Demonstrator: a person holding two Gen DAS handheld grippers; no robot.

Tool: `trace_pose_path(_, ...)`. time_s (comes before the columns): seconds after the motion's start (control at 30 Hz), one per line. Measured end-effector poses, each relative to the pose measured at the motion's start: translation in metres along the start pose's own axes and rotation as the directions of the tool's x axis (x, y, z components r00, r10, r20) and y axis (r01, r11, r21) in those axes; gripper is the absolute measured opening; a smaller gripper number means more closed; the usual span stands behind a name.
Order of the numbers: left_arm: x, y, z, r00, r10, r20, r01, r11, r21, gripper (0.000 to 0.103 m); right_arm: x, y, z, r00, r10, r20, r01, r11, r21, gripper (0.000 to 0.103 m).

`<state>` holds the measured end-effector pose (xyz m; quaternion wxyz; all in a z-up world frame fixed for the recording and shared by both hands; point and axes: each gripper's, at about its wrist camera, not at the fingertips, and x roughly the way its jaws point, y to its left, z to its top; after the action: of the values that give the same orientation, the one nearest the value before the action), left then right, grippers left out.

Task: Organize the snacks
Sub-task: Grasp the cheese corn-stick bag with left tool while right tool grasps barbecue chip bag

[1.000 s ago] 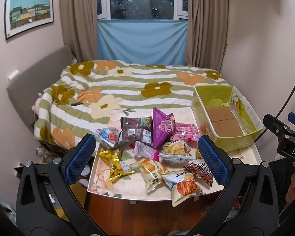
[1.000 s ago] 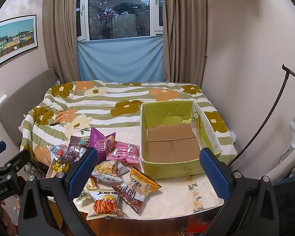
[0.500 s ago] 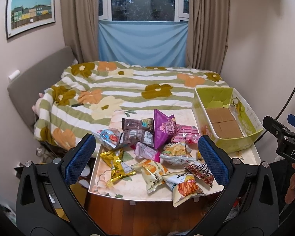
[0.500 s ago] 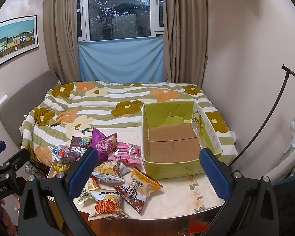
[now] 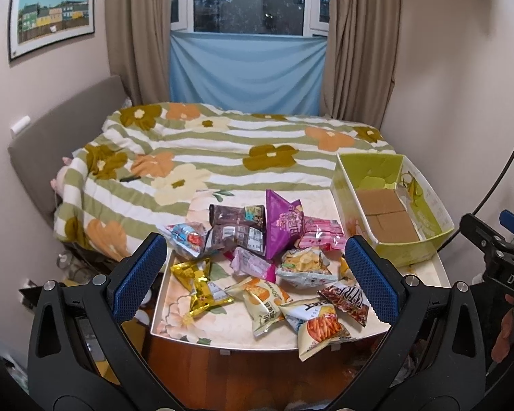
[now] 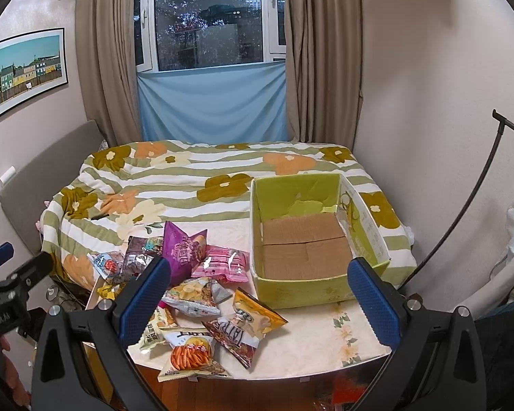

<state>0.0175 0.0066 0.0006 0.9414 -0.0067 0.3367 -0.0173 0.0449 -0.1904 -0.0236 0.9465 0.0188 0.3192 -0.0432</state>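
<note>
Both grippers hang wide apart and hold nothing, short of the white tray (image 5: 174,311). Snack packets (image 5: 284,229) lie heaped on the tray's left part; the green box (image 6: 291,294) sits empty at its right. Straight ahead of the left gripper (image 5: 253,274) lies the heap, so it is probably nearer; the right gripper (image 6: 257,298) faces the box's near wall.

the left gripper's right finger (image 5: 368,274) covers part of the brown-and-yellow chip bag (image 5: 347,299). the gold packet (image 6: 110,290) is mostly hidden behind the right gripper's left finger (image 6: 144,299). print on the snack packets is too small to read.
</note>
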Motion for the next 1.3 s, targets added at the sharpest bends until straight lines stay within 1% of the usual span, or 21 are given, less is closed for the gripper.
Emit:
trace_pose_path(0.1, 0.009, 0.002, -0.001, 0.999, -0.015, -0.036, 0.015, 1.000, 0.009, 0.103, 0.000, -0.009, -0.003, 1.000, 0.005, -0.021, -0.004, 1.000, 0.018, 0.103)
trace_pose_path(0.23, 0.034, 0.001, -0.017, 0.991, -0.063, -0.120, 0.065, 0.998, 0.011, 0.103, 0.008, -0.023, -0.017, 0.997, 0.012, -0.072, -0.010, 0.999, 0.033, 0.103)
trace_pose_path(0.3, 0.047, -0.003, -0.029, 0.984, -0.078, -0.162, 0.079, 0.997, 0.003, 0.103, 0.015, -0.032, -0.024, 0.995, 0.013, -0.097, -0.010, 0.999, 0.031, 0.103)
trace_pose_path(0.4, 0.068, -0.012, -0.050, 0.966, -0.103, -0.236, 0.101, 0.995, -0.023, 0.103, 0.031, -0.045, -0.041, 0.988, 0.040, -0.149, -0.033, 0.998, 0.049, 0.103)
trace_pose_path(0.5, 0.084, -0.022, -0.070, 0.951, -0.121, -0.286, 0.111, 0.993, -0.050, 0.103, 0.049, -0.059, -0.052, 0.976, 0.088, -0.197, -0.074, 0.994, 0.079, 0.103)
trace_pose_path(0.6, 0.101, -0.034, -0.086, 0.938, -0.136, -0.320, 0.112, 0.989, -0.094, 0.103, 0.070, -0.069, -0.060, 0.961, 0.158, -0.229, -0.141, 0.986, 0.090, 0.103)
trace_pose_path(0.67, 0.116, -0.043, -0.098, 0.927, -0.151, -0.344, 0.110, 0.985, -0.136, 0.103, 0.091, -0.074, -0.067, 0.940, 0.224, -0.256, -0.206, 0.974, 0.095, 0.103)
trace_pose_path(0.77, 0.138, -0.058, -0.113, 0.914, -0.134, -0.382, 0.075, 0.984, -0.164, 0.103, 0.124, -0.080, -0.078, 0.902, 0.305, -0.305, -0.290, 0.952, 0.094, 0.103)
trace_pose_path(0.8, 0.145, -0.064, -0.118, 0.910, -0.123, -0.396, 0.061, 0.984, -0.166, 0.103, 0.134, -0.079, -0.081, 0.892, 0.322, -0.319, -0.308, 0.947, 0.092, 0.103)
trace_pose_path(0.87, 0.158, -0.075, -0.128, 0.903, -0.103, -0.417, 0.035, 0.986, -0.166, 0.103, 0.158, -0.081, -0.089, 0.860, 0.362, -0.359, -0.352, 0.931, 0.096, 0.103)
trace_pose_path(0.97, 0.172, -0.085, -0.140, 0.900, -0.069, -0.431, 0.000, 0.987, -0.159, 0.102, 0.183, -0.083, -0.095, 0.828, 0.391, -0.403, -0.387, 0.917, 0.094, 0.103)
trace_pose_path(1.0, 0.177, -0.088, -0.145, 0.898, -0.057, -0.436, -0.014, 0.987, -0.158, 0.101, 0.188, -0.083, -0.097, 0.821, 0.398, -0.410, -0.396, 0.914, 0.093, 0.103)
trace_pose_path(1.03, 0.181, -0.088, -0.148, 0.896, -0.050, -0.442, -0.023, 0.987, -0.158, 0.099, 0.196, -0.083, -0.100, 0.809, 0.410, -0.421, -0.410, 0.907, 0.094, 0.103)
trace_pose_path(1.07, 0.187, -0.090, -0.152, 0.891, -0.041, -0.453, -0.035, 0.987, -0.159, 0.097, 0.200, -0.083, -0.101, 0.802, 0.416, -0.430, -0.417, 0.904, 0.097, 0.103)
trace_pose_path(1.13, 0.196, -0.091, -0.159, 0.880, -0.031, -0.473, -0.052, 0.986, -0.161, 0.089, 0.214, -0.082, -0.106, 0.780, 0.436, -0.450, -0.437, 0.893, 0.108, 0.103)
trace_pose_path(1.2, 0.206, -0.092, -0.167, 0.870, -0.015, -0.493, -0.073, 0.985, -0.157, 0.088, 0.224, -0.078, -0.110, 0.761, 0.455, -0.463, -0.457, 0.882, 0.116, 0.103)
trace_pose_path(1.27, 0.214, -0.091, -0.173, 0.864, -0.010, -0.504, -0.085, 0.983, -0.165, 0.087, 0.234, -0.071, -0.113, 0.739, 0.475, -0.479, -0.477, 0.870, 0.127, 0.103)
trace_pose_path(1.3, 0.216, -0.091, -0.175, 0.862, -0.012, -0.507, -0.086, 0.982, -0.169, 0.080, 0.237, -0.069, -0.114, 0.730, 0.483, -0.483, -0.485, 0.865, 0.133, 0.103)
